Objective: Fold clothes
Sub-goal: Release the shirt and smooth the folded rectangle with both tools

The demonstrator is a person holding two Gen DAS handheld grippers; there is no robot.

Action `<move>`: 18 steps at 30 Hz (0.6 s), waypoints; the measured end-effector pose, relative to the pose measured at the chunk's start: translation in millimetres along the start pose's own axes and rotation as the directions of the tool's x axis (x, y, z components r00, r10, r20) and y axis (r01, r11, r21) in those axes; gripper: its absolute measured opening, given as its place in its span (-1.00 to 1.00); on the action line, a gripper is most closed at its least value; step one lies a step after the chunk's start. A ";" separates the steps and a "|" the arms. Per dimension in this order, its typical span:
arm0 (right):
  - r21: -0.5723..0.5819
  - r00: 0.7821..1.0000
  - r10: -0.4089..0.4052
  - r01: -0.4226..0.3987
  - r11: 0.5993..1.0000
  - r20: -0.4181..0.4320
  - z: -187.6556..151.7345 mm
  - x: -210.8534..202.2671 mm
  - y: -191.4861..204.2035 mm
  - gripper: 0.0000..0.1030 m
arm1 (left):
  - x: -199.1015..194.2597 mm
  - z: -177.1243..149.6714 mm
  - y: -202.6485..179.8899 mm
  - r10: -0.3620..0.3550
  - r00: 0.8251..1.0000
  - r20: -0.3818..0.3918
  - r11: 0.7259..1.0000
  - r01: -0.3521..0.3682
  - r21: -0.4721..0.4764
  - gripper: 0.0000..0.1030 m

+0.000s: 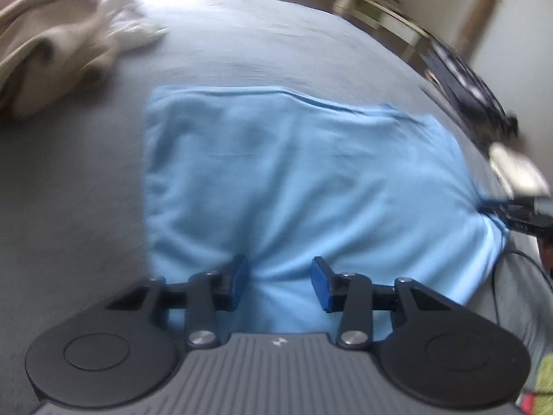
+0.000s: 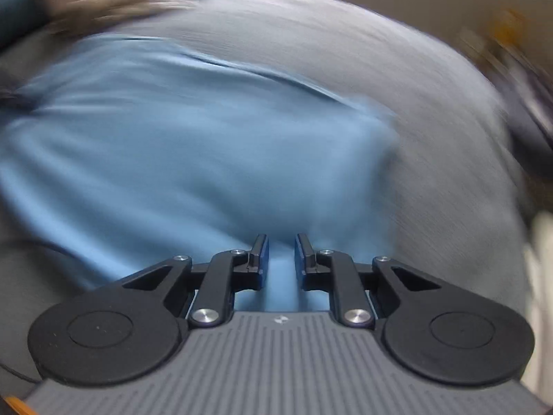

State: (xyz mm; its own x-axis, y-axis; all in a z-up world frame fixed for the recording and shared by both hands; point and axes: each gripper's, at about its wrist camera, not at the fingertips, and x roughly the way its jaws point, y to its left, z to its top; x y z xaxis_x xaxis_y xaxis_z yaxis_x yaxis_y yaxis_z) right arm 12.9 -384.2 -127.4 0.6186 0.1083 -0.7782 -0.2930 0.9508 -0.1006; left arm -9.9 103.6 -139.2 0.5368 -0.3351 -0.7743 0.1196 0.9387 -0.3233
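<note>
A light blue garment lies folded into a rough rectangle on the grey bed sheet. My left gripper is open just above the garment's near edge, with cloth puckered between the fingers but not pinched. The right wrist view is blurred by motion. It shows the same blue garment and my right gripper open with a narrow gap over its near edge. The right gripper also shows in the left wrist view at the garment's right edge.
A beige and white pile of clothes lies at the far left of the bed. A shelf or table and dark items stand beyond the bed's right edge. A cable runs at the right.
</note>
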 end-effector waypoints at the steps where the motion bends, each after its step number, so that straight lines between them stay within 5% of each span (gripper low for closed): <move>1: 0.050 1.000 -0.015 0.014 0.999 0.010 -0.9 -5.4 -14.4 -0.69 | -0.5 -0.3 1.9 0.000 1.000 0.001 1.000 0.000 -0.008 -0.18; 5: 0.125 0.994 -0.049 0.036 0.991 0.101 6.6 -30.4 -38.2 -0.75 | -0.6 -0.8 -3.5 0.022 1.000 0.000 1.000 -0.022 0.015 -0.12; 10: 0.028 0.982 0.149 -0.153 0.988 0.115 25.2 0.4 2.0 -0.76 | 1.6 -1.4 -5.8 0.045 0.999 -0.001 0.998 -0.045 0.041 -0.10; 15: 0.249 0.994 -0.052 0.027 0.968 0.095 27.6 33.3 -58.8 -0.82 | 2.5 0.5 -4.9 0.049 0.999 -0.007 0.998 -0.049 0.027 -0.10; 18: 0.259 0.986 -0.009 -0.035 0.965 0.166 41.1 22.0 -62.4 -0.81 | 2.8 0.8 -5.7 0.054 0.999 -0.006 0.998 -0.054 0.020 -0.10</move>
State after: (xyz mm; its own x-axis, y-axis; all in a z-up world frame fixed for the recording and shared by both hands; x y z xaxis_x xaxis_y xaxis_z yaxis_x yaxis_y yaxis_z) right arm 74.7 -429.2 -112.7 0.7332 0.1466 -0.6640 -0.1158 0.9891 0.0905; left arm -8.4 97.3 -139.1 0.5374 -0.2843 -0.7939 0.1070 0.9568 -0.2702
